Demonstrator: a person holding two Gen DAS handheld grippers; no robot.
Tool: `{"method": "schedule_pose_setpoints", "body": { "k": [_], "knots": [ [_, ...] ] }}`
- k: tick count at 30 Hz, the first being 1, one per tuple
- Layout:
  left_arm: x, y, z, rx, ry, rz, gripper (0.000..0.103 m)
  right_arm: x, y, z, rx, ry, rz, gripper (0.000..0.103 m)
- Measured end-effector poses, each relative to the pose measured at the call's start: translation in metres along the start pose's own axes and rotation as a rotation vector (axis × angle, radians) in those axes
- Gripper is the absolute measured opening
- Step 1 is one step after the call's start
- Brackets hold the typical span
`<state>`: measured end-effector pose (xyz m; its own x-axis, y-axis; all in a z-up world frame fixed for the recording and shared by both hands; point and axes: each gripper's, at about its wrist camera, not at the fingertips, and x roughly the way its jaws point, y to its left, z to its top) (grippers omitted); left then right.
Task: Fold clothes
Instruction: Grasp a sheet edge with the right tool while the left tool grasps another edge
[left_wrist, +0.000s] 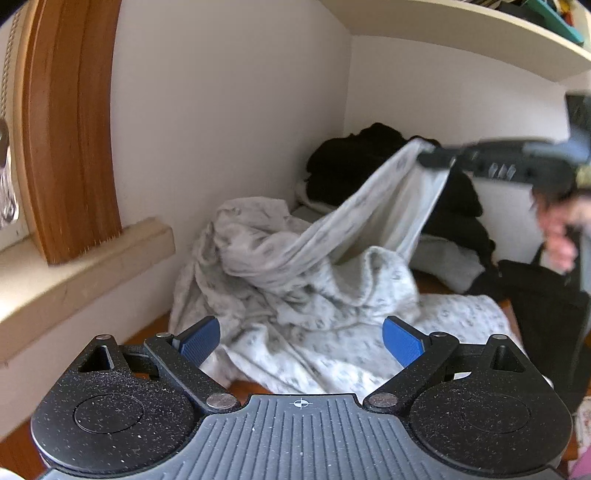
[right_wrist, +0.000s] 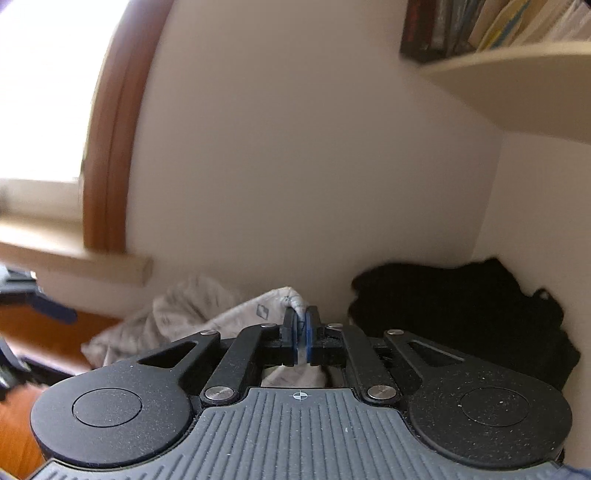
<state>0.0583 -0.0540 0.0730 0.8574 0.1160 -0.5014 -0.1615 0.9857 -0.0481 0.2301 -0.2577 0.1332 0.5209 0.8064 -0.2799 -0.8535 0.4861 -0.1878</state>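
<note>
Grey patterned garment (left_wrist: 303, 280) heaped just ahead of the left gripper (left_wrist: 301, 341), spilling between and beyond those blue pads, jaws standing wide apart, nothing pinched. Right gripper (right_wrist: 301, 334) clamping tight on one edge of the cloth (right_wrist: 291, 299), a fold poking up past the fingertips, the rest draping down beneath the jaws. From the left wrist view, that edge being held high, stretched taut above the pile, dark clothes (left_wrist: 369, 162) heaped behind.

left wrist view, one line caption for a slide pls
Right gripper lifts a corner of the grey patterned garment; left gripper open.
</note>
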Motion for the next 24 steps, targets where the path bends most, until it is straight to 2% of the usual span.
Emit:
{"method": "schedule_pose_setpoints", "body": {
  "k": [2, 3, 6, 12, 15, 17, 18, 19, 20, 22, 24],
  "knots": [
    [0.007, 0.001, 0.005, 0.005, 0.003, 0.010, 0.085, -0.004, -0.002, 0.008, 0.013, -0.019, 0.004, 0.005],
    [0.009, 0.001, 0.008, 0.001, 0.006, 0.002, 0.075, -0.007, -0.002, 0.011, 0.020, -0.034, 0.005, 0.005],
    [0.018, -0.003, 0.015, 0.000, -0.005, -0.035, 0.067, -0.019, -0.002, 0.018, 0.023, -0.077, 0.006, 0.005],
    [0.036, -0.018, 0.036, 0.074, -0.067, 0.017, 0.068, -0.038, -0.009, 0.033, 0.020, -0.154, 0.005, 0.004],
    [0.049, -0.027, 0.053, 0.128, -0.104, 0.062, 0.078, -0.047, -0.011, 0.042, 0.022, -0.176, 0.008, 0.004],
    [0.059, -0.035, 0.063, 0.181, -0.115, 0.072, 0.078, -0.051, -0.013, 0.046, 0.017, -0.187, -0.007, 0.004],
    [0.063, -0.039, 0.067, 0.210, -0.109, 0.079, 0.071, -0.054, -0.015, 0.046, 0.015, -0.190, -0.014, 0.004],
    [0.065, -0.041, 0.071, 0.229, -0.101, 0.097, 0.051, -0.056, -0.017, 0.047, 0.014, -0.192, -0.022, 0.004],
    [0.067, -0.042, 0.075, 0.245, -0.094, 0.117, 0.041, -0.058, -0.019, 0.048, 0.012, -0.194, -0.030, 0.004],
    [0.051, -0.031, 0.084, 0.204, -0.126, 0.111, 0.008, -0.060, -0.022, 0.049, 0.012, -0.199, -0.044, 0.004],
    [0.032, -0.019, 0.094, 0.154, -0.164, 0.097, 0.007, -0.063, -0.027, 0.050, 0.018, -0.205, -0.053, 0.004]
  ]
}}
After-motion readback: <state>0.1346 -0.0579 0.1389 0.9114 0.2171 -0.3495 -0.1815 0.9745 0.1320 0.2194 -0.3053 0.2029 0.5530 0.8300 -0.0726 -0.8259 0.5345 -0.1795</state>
